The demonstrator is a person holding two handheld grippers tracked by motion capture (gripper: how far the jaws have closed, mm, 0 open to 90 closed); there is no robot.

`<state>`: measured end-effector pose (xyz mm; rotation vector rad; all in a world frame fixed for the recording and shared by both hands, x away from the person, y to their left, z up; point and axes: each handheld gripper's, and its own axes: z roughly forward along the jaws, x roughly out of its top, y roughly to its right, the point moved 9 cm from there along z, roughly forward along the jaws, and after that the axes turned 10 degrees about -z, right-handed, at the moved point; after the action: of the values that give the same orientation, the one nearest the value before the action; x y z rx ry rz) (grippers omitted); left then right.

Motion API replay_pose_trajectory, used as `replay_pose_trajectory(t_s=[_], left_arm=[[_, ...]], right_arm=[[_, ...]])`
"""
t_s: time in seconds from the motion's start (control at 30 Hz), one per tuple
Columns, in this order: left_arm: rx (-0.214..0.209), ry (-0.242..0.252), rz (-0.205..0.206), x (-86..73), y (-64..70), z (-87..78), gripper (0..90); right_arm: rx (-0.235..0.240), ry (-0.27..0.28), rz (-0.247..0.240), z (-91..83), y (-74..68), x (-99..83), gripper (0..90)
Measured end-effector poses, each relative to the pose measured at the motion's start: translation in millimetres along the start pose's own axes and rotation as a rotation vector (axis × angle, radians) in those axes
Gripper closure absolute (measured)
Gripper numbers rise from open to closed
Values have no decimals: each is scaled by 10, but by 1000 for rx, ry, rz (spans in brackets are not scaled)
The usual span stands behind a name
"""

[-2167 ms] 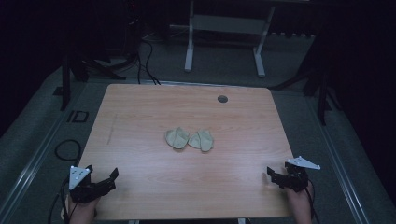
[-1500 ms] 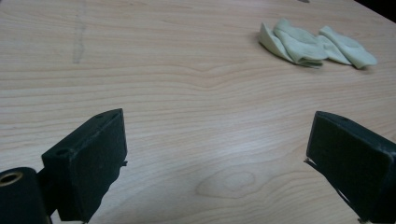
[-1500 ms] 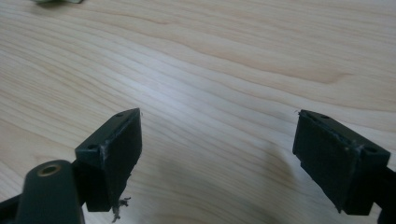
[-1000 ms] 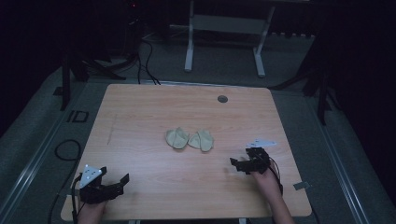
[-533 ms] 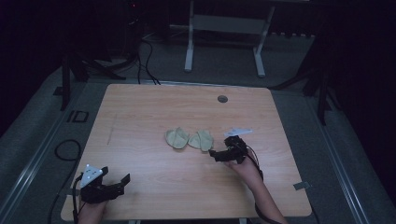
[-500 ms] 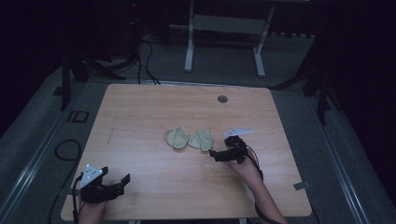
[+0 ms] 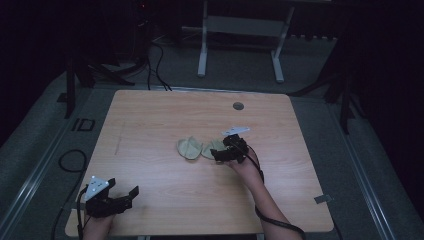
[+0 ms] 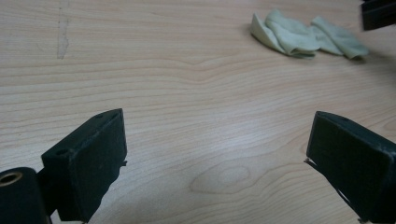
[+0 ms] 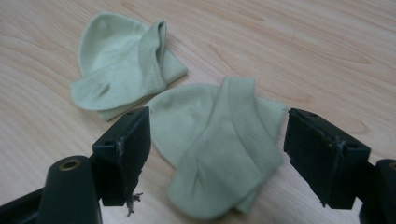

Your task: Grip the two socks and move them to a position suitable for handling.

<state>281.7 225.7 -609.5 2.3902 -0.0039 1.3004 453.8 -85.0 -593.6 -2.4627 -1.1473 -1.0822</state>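
1. Two pale green socks lie side by side near the middle of the wooden table (image 7: 150,125), the left sock (image 7: 189,148) and the right sock (image 7: 214,148) touching or nearly touching at their inner edges.
2. Right gripper (image 7: 220,154): positioned at the right sock, reaching in from the right and near side. The right gripper view shows its jaws spread wide, one on each side of the right sock (image 9: 219,149), with nothing clamped between them. Whether the jaw tips touch the fabric or the table cannot be told.
3. Right sock: crumpled, with its ribbed cuff band running across the top and folded over the body. It lies flat on the table.
4. Left sock (image 9: 123,65): lies just beyond the right sock in the right gripper view, also folded, its ribbed cuff turned up along one edge. No gripper is at it.
5. Left gripper (image 7: 120,202): located at the near left corner of the table, well apart from both socks. The left gripper view shows its jaws released and wide apart above bare wood, holding nothing. Both socks (image 8: 306,37) appear far off in that view.
6. Person's right hand (image 7: 245,165) and forearm extend from the near edge toward the table centre.
7. Table fittings: a round grey cable hole (image 7: 238,106) sits near the far edge, right of centre.
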Motion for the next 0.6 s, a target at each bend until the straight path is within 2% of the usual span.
replay_pose_trajectory(t_s=[0.13,0.27,0.33,0.4,0.47,0.53,0.57,0.6], left_arm=[[4,1,10,1,0,-7,49],[8,-2,21,-10,1,0,50],[8,0,19,-9,0,-3,50],[4,-3,18,-12,0,-6,50],[0,-5,20,-23,3,-6,50],[0,-12,21,-33,10,2,49],[1,-13,20,-34,14,7,49],[1,-13,22,-33,19,10,49]], right_arm=[[-6,-25,1,106,1,0,231],[-21,-47,28,248,5,-36,232],[-30,-56,20,295,-5,-55,232],[-38,-72,6,341,-32,-88,287],[-68,-73,-28,353,-42,-107,306],[-71,-69,-20,352,-52,-108,321],[-73,-65,-22,342,-78,-107,400],[-71,-62,-28,338,-97,-100,430]])
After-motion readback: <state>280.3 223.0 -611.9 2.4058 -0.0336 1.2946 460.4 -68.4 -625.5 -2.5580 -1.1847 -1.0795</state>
